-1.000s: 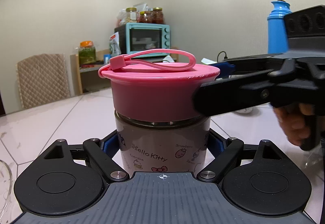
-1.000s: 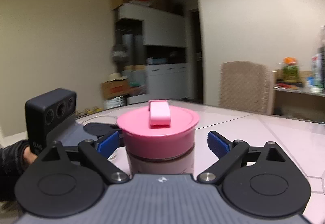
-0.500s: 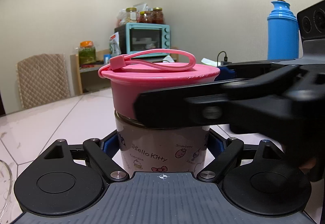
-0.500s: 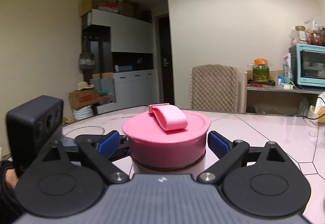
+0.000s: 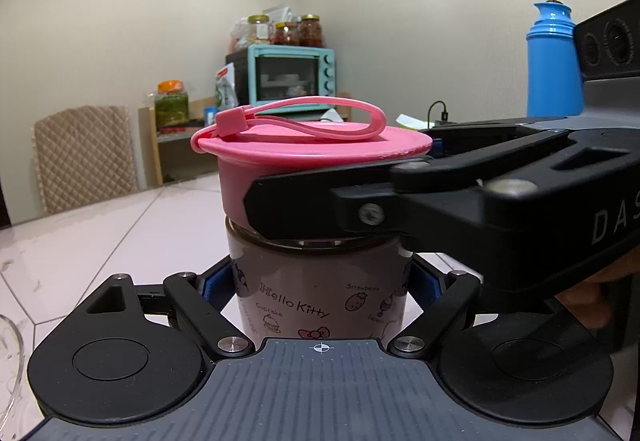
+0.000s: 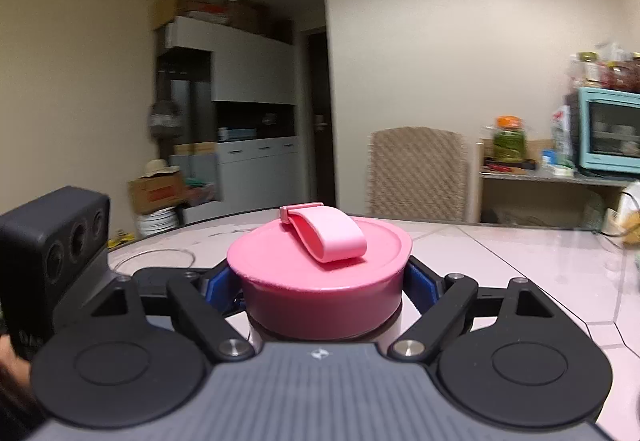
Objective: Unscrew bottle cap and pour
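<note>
Now my right gripper (image 6: 324, 279) clamps the pink cap (image 6: 320, 273) squarely atop the upright Hello Kitty bottle (image 5: 320, 293), whose body my left gripper (image 5: 320, 283) grips directly below.

Cap (image 5: 240, 181) side behind right gripper (image 5: 320, 213) (background blurred)

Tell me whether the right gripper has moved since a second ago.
Yes. The right gripper has swung leftward around the pink cap, away from the blue thermos.
</note>
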The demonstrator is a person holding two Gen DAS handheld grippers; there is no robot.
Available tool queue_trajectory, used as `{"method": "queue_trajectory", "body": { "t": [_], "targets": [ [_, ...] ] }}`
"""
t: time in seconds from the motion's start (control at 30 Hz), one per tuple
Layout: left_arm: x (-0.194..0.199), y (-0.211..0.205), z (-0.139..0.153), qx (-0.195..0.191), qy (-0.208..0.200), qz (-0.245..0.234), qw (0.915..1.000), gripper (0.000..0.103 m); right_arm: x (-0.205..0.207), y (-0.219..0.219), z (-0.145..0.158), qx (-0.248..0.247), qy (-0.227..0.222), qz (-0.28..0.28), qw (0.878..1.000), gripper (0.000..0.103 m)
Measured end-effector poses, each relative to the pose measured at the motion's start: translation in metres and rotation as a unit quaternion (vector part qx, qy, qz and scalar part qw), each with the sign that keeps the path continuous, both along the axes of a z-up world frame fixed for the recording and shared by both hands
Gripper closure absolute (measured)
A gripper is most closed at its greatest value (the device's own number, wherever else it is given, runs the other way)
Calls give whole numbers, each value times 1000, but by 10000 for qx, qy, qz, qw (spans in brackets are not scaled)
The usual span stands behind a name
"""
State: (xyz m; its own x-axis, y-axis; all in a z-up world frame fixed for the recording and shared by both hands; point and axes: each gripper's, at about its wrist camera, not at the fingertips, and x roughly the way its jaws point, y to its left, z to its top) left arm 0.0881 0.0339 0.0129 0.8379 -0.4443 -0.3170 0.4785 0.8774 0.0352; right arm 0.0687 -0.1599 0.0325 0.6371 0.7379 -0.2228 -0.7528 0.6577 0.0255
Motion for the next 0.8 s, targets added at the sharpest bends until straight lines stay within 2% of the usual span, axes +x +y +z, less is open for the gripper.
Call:
{"method": "queue_trajectory", "body": {
  "t": [0.13,0.27,0.4,0.47,0.5,0.53,0.57,0.8],
  "targets": [
    [0,-1,0,3,1,2,10000,13,18,-15,1,1,29,752,9972,18],
    [0,-1,-1,9,-2,3,10000,13,49,-32,2,84,209,1822,9830,18],
    [-1,0,-1,5,-7,2,10000,13,64,-38,3,77,129,2404,9706,18],
    [-2,-1,-1,9,-9,0,10000,13,63,-39,3,113,156,2411,9703,17],
    [-2,-1,-1,6,-7,0,10000,13,60,-40,4,120,162,2327,9724,14],
    [-2,-1,-1,-1,-4,0,10000,13,58,-40,5,111,168,2235,9745,5],
    [-2,-1,-1,-3,-3,0,10000,13,51,-41,6,121,152,1986,9799,4],
    [-2,-3,-2,3,-5,2,10000,13,14,-41,15,69,50,1019,9948,4]
  ]
}}
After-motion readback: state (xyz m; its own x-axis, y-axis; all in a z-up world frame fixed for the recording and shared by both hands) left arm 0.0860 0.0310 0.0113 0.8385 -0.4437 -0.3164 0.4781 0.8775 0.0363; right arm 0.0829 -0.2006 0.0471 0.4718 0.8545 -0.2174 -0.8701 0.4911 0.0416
